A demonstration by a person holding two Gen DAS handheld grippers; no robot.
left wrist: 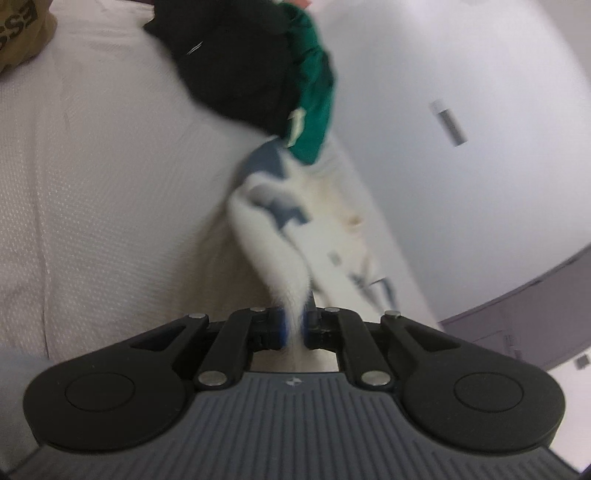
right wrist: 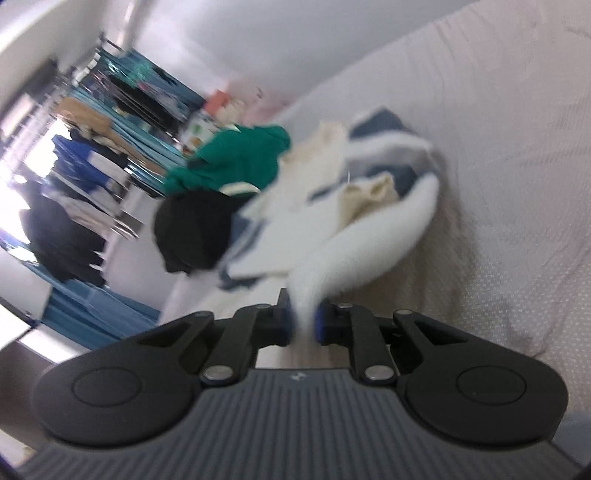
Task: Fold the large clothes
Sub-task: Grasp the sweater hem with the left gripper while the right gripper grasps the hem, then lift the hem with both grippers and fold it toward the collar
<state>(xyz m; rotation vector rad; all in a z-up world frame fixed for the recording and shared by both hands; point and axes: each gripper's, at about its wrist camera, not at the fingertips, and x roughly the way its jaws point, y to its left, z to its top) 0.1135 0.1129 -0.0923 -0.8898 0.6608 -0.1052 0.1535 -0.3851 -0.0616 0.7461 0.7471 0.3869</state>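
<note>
A white garment with blue-grey print [left wrist: 273, 206] lies crumpled on a white bed [left wrist: 110, 184]. My left gripper [left wrist: 293, 325] is shut on a bunched white strand of it, which rises taut from between the blue pads. In the right wrist view the same white garment [right wrist: 362, 229] stretches up from the heap, and my right gripper [right wrist: 303, 325] is shut on another bunched edge of it. A cream piece [right wrist: 373, 195] shows inside its folds. Both pictures are blurred by motion.
A black garment [left wrist: 236, 66] and a green one [left wrist: 314, 103] lie heaped just beyond the white one. A tan garment [left wrist: 22, 33] sits at the bed's far left corner. A white wall [left wrist: 461, 147] borders the bed. Racks of hanging clothes [right wrist: 92, 147] stand across the room.
</note>
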